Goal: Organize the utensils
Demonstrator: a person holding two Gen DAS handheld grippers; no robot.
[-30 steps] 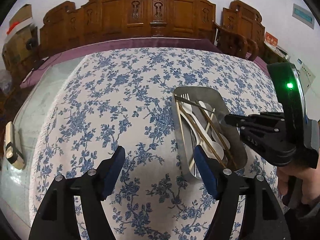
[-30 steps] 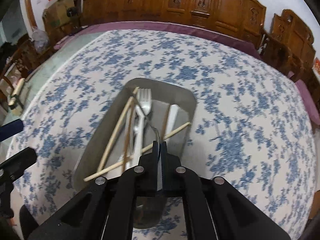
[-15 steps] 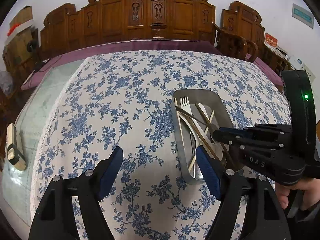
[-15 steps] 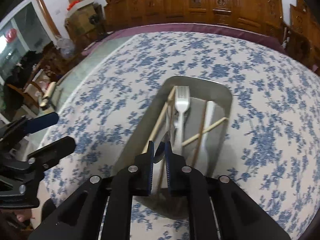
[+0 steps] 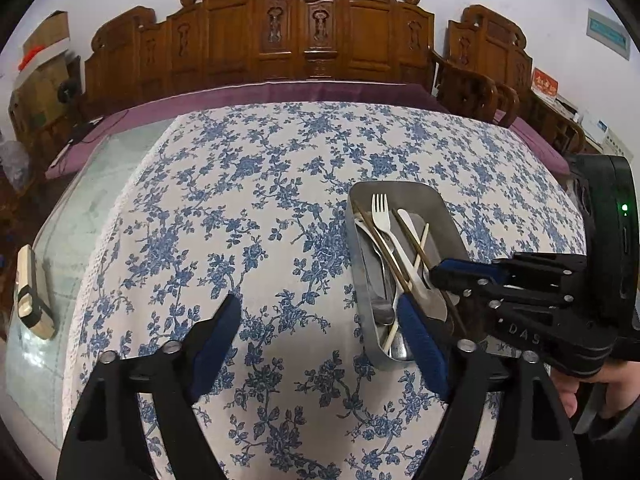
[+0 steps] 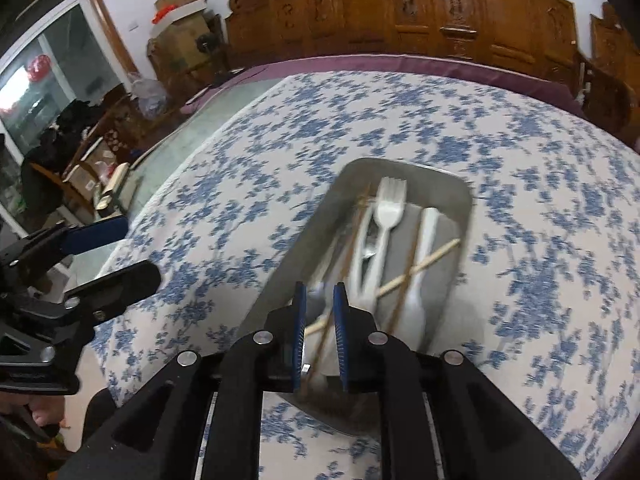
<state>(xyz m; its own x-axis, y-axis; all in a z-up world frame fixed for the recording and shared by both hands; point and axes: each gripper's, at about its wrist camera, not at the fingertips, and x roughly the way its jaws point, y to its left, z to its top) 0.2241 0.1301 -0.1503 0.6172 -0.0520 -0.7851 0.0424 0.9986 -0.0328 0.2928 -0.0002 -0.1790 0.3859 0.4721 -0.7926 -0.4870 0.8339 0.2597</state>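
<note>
the right gripper (image 6: 320, 304), jaws just parted a little and now empty, hangs over the near end of the metal tray (image 6: 466, 200), where the steel fork (image 6: 370, 236) it released a second ago lies among chopsticks. the left gripper (image 5: 320, 320), opened wider, holds nothing beside the tray on the surface (image 5: 240, 200).

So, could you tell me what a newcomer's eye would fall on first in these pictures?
Probably the metal tray on the blue-flowered tablecloth, holding a jumble of cutlery: a white fork lying among crossed chopsticks. Next, the right tongs low over the tray's near end, slightly parted with nothing gripped, and the left tongs spread wide beside the tray. Behind stands a row of carved wooden chairs.
</note>
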